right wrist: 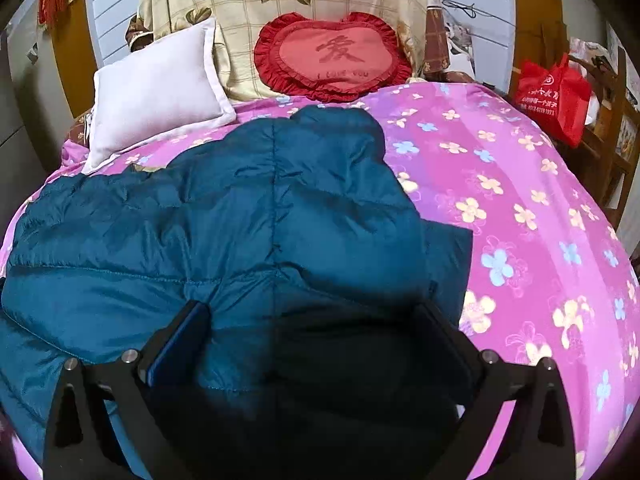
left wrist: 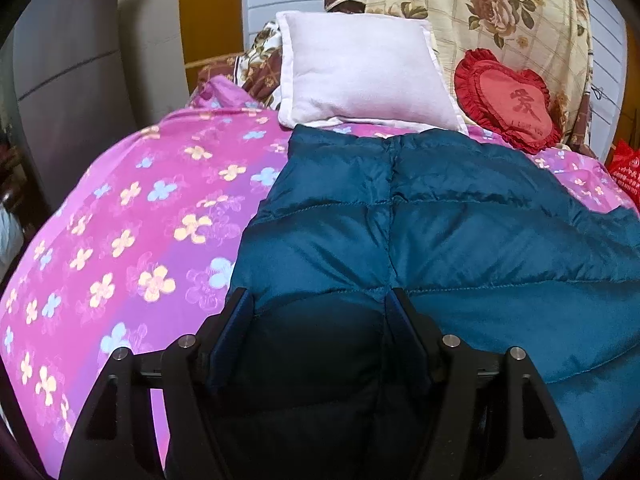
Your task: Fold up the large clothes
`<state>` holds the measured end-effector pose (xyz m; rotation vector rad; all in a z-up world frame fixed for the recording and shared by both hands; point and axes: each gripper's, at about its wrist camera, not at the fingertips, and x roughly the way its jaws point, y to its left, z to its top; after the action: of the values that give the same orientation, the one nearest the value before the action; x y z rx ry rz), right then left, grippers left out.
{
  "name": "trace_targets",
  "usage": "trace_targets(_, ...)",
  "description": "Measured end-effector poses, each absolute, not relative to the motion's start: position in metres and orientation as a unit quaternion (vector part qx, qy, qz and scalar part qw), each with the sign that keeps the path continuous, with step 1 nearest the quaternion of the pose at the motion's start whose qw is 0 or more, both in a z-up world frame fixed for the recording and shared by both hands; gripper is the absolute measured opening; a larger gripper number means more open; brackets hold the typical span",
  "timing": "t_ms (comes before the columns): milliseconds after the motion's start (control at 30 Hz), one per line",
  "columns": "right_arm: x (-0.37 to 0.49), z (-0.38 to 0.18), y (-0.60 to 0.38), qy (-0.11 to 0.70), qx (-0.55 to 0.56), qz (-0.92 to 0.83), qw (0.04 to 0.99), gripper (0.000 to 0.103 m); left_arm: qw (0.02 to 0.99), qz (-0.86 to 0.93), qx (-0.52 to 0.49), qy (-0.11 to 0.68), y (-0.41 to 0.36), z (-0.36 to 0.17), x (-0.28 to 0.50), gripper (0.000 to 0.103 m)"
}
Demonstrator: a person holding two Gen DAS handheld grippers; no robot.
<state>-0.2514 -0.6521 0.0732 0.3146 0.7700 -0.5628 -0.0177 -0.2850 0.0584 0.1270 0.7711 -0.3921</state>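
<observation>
A teal quilted down jacket (left wrist: 460, 232) lies spread flat on a pink flowered bedspread (left wrist: 132, 232). It also shows in the right wrist view (right wrist: 224, 224). My left gripper (left wrist: 320, 304) is open just above the jacket's near left part, fingers apart, nothing between them. My right gripper (right wrist: 316, 316) is open wide over the jacket's near right part, close to its right edge. Both cast dark shadows on the fabric below.
A white pillow (left wrist: 360, 72) and a red heart cushion (right wrist: 332, 56) lie at the head of the bed against a flowered cream cloth (right wrist: 248, 4). A red bag (right wrist: 556, 92) hangs on a wooden chair at the right. A grey cabinet (left wrist: 68, 92) stands left.
</observation>
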Motion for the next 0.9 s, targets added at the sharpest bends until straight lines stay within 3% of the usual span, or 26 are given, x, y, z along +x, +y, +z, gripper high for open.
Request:
trace_targets(300,-0.303,0.104,-0.67,0.336,0.228,-0.238,0.882,0.103,0.871,-0.256,-0.05,0.417,-0.223,0.073,-0.013,0.051)
trace_targets(533,-0.315,0.065,-0.712,0.379,0.306,-0.208,0.848,0.103,0.828,-0.281,-0.118,0.47,-0.201,0.045,0.004,0.056)
trace_targets(700,-0.303,0.043,-0.721,0.373,0.336,-0.163,0.85,0.103,0.792,-0.318,-0.116,0.507,-0.222,0.026,0.007,0.071)
trace_targets(900,-0.289,0.033,-0.727,0.369,0.331,-0.134,0.858,0.103,0.806,-0.316,-0.104,0.49,-0.236,0.024,0.006,0.082)
